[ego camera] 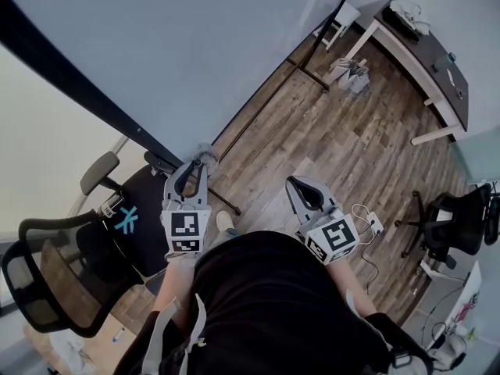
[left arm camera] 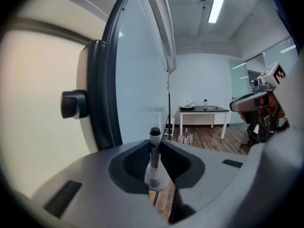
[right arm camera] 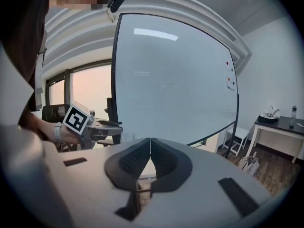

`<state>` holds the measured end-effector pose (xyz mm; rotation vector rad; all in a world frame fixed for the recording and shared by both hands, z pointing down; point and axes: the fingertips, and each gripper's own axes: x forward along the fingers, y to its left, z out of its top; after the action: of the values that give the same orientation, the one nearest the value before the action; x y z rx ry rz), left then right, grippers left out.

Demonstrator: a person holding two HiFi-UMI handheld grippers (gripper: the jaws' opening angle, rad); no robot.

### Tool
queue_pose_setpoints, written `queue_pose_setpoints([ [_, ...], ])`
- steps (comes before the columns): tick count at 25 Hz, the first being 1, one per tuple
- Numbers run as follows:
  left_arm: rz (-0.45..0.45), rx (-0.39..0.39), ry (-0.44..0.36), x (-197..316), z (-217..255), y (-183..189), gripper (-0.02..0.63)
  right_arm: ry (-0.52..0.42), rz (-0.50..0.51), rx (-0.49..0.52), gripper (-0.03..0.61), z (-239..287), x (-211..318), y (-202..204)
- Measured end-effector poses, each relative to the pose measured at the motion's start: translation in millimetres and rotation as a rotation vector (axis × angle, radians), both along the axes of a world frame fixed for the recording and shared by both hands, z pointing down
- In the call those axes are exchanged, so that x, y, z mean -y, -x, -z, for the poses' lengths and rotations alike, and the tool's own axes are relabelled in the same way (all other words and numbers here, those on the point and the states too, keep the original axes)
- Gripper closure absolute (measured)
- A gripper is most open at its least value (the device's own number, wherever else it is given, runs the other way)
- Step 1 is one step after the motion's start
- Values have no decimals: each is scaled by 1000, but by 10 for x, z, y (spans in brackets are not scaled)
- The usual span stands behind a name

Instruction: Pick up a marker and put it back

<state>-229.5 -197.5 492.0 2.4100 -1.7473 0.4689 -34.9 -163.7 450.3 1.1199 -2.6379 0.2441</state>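
A: Your left gripper (left arm camera: 155, 145), what's in it? From the head view I only get a pale blur at its tips, close to the board (ego camera: 195, 53).

B: Its own view settles that. The pads are clamped on the marker (left arm camera: 154, 156), which stands upright between them with its black cap on top. Its low end is so near the lens that it smears into a white blob, so you can't read that end.

A: And your right gripper (right arm camera: 150, 144)?

B: Jaws pressed together, nothing between them. It sits farther from the board than the left one, out over the wood floor (ego camera: 336, 139).

A: How are your hands set?

B: Both grippers aim toward the board and dip a little below level. The left one's tips are just beside the board's dark frame (ego camera: 94, 92), on the side where the chair (ego camera: 62, 223) stands. In the right gripper view your left hand (right arm camera: 66, 136) shows wrapped round its gripper, in front of the board's window-side edge.

A: Anything cut off?

B: Your forearms vanish under your dark shirt (ego camera: 273, 303), and the board runs off the top of the head view. Whether the marker touches the frame, I can't tell.
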Motion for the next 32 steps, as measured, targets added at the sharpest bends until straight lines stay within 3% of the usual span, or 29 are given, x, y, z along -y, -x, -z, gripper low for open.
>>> queue_pose_setpoints([
  [12,-6,2,28,-13,-171,1,538,12,0,-6,561,-40,-10,31],
  [32,10,20,-17,-40,-11,-32,512,0,2,6,561,-6,-94,-26],
])
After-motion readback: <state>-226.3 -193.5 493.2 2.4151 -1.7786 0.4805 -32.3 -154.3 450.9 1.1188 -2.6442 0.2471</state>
